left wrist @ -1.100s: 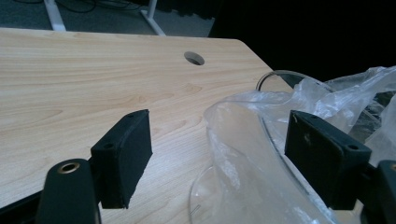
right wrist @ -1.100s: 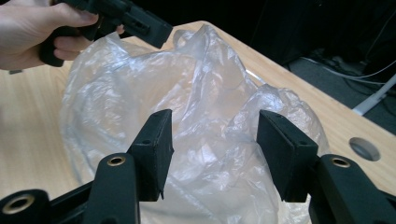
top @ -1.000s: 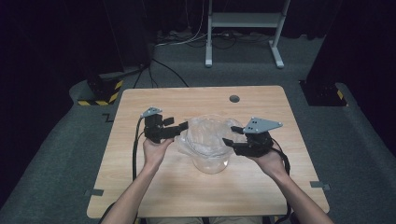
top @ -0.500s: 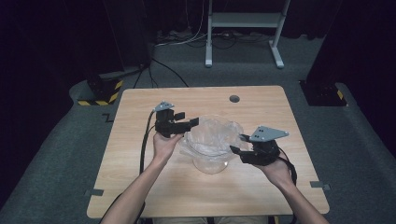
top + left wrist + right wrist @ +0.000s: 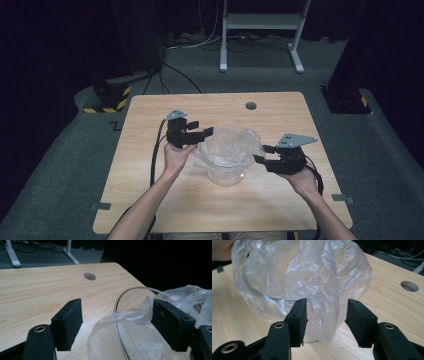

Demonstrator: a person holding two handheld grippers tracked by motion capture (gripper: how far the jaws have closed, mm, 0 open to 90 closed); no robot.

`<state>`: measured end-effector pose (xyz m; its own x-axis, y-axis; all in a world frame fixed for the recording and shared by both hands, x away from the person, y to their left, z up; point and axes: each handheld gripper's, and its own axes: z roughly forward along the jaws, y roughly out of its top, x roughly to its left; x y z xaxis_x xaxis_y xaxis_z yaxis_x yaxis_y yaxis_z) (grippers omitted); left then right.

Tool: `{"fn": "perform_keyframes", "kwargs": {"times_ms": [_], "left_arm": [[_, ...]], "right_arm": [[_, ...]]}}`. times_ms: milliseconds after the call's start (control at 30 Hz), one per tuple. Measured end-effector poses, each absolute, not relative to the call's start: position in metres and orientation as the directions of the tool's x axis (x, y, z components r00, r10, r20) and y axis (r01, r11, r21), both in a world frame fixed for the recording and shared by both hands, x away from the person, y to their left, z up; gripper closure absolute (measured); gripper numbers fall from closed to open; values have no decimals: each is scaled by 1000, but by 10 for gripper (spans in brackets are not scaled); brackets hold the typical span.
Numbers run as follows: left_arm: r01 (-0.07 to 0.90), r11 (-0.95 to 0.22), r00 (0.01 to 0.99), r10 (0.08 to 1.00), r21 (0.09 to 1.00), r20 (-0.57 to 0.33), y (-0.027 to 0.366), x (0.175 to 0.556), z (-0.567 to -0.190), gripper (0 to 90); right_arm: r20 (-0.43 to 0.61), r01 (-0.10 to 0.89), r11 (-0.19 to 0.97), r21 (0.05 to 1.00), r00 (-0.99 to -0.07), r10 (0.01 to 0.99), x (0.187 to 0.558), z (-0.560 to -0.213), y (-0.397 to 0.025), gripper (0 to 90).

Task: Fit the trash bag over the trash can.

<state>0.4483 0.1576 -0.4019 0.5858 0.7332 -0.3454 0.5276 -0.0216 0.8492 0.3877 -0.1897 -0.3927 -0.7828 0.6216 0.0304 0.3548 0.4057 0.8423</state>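
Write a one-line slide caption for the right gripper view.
Open right tool straddling a hanging fold of the clear plastic bag draped over a glass bowl on the wooden table.

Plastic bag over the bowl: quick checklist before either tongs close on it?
1. Left tongs open: ok.
2. Right tongs open: ok.
3. Plastic bag film between the right jaws: ok, a fold hangs there.
4. Film between the left jaws: ok, though the bowl rim sits there too, so pinching glass is a risk.
5. Bag draped over the bowl rim all round: cannot tell.
6. Bowl upright on the table: ok.
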Motion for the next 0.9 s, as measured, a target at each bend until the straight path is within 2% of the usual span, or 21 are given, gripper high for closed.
{"fn": "perform_keyframes", "kwargs": {"times_ms": [167, 300, 533, 900], "left_arm": [[530, -23, 574, 746, 848, -338, 161, 444, -405, 264], [526, -22, 570, 752, 850, -332, 163, 440, -406, 270], [513, -32, 569, 761, 858, -312, 172, 429, -404, 297], [501, 0, 562, 760, 866, -325, 184, 421, -400, 347]], "right_arm": [[44, 368, 376, 851, -762, 647, 396, -396, -195, 647], [64, 406, 366, 838, -738, 672, 406, -405, -198, 686], [118, 486, 369, 792, -715, 689, 428, -428, -190, 634], [137, 499, 331, 801, -691, 710, 441, -425, -188, 561]]}}
